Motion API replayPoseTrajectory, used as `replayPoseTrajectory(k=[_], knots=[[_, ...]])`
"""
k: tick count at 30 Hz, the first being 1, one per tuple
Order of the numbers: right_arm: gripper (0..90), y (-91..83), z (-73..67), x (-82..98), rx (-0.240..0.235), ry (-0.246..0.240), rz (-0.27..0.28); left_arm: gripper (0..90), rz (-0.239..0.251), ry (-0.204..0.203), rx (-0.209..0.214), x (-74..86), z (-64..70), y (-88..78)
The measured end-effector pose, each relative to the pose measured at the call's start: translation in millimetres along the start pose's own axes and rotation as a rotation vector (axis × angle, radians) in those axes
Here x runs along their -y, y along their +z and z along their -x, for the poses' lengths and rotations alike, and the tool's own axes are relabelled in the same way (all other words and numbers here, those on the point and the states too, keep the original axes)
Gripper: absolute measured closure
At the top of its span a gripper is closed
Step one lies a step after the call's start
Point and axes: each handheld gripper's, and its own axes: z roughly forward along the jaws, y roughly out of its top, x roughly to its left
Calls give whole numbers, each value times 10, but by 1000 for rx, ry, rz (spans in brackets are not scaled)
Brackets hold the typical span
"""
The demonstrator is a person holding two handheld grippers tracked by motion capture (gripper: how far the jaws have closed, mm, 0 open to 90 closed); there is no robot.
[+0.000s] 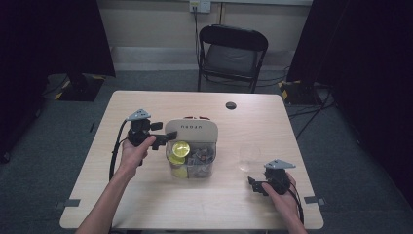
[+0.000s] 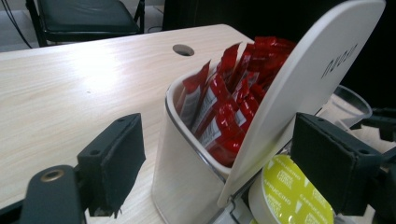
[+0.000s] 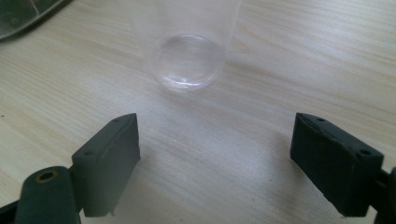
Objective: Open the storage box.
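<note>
Left tongs wide at organizer; right tongs wide, cup ahead. We close squarely on capsule.

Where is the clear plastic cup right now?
In the high view the clear cup stands on the table, between the organiser box and the right gripper.

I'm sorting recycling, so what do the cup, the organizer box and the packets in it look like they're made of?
Cup: clear, thin plastic by the look; the table grain shows through it.
Organizer box: smooth matte off-white plastic, probably, with a see-through lower front section.
Red packets: glossy foil or plastic film, judging by creases and shine.
</note>
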Motion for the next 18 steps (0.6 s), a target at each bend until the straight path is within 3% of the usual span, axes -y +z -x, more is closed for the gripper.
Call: replayPoseTrajectory(k=[11,18], knots=[[194,-171,-12,-61,-52,31,25,156,7,-8,-6,-12,-20,-14],[216,-305,-52,-111,-63,10,74,159,5,-5,-9,-20,-9,-15]])
